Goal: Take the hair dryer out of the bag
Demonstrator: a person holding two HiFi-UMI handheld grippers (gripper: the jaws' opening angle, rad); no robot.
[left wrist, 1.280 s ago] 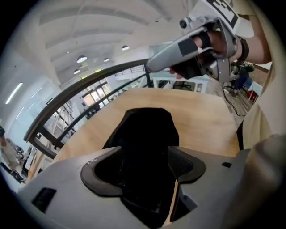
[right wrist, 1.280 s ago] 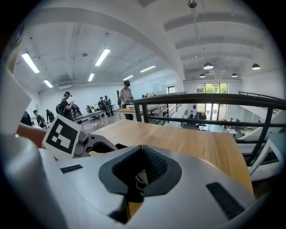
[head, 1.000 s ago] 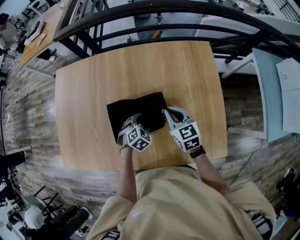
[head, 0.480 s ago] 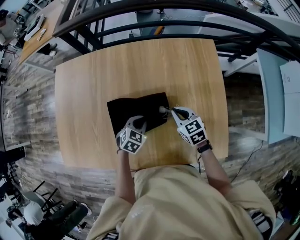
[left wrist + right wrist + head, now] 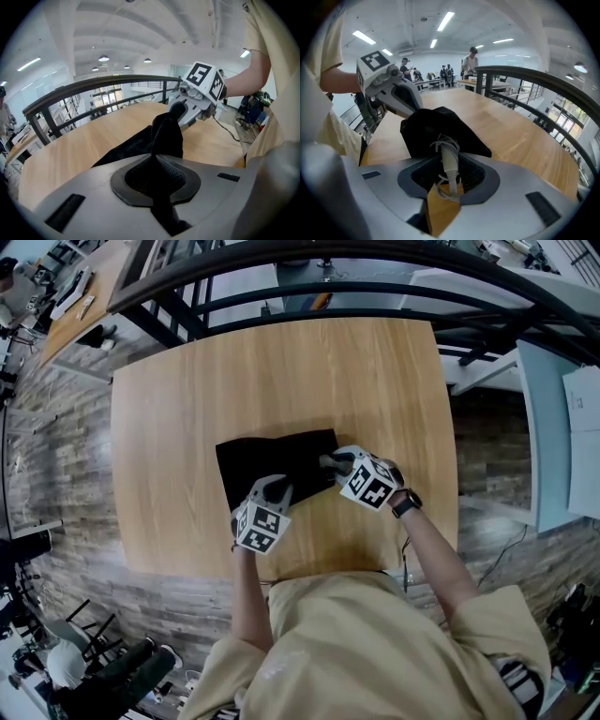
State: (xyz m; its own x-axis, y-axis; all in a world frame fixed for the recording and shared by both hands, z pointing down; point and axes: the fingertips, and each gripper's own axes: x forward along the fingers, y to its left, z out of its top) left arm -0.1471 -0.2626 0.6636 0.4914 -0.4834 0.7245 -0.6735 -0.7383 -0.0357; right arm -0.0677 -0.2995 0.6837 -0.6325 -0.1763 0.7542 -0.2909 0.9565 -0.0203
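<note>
Left gripper [image 5: 275, 487] jaws pinched raised fabric of the black bag [image 5: 272, 456], near the front edge of the tabletop [image 5: 281, 371]. Right gripper [image 5: 330, 463] jaws were opening around the hair dryer's white cord [image 5: 449, 161] (body hidden inside the bag); broad wood lay beyond.

Head camera looks down; gripper views face the bag [image 5: 277, 460].

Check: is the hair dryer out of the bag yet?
Not out: only its grey cord end pokes from the black bag.
</note>
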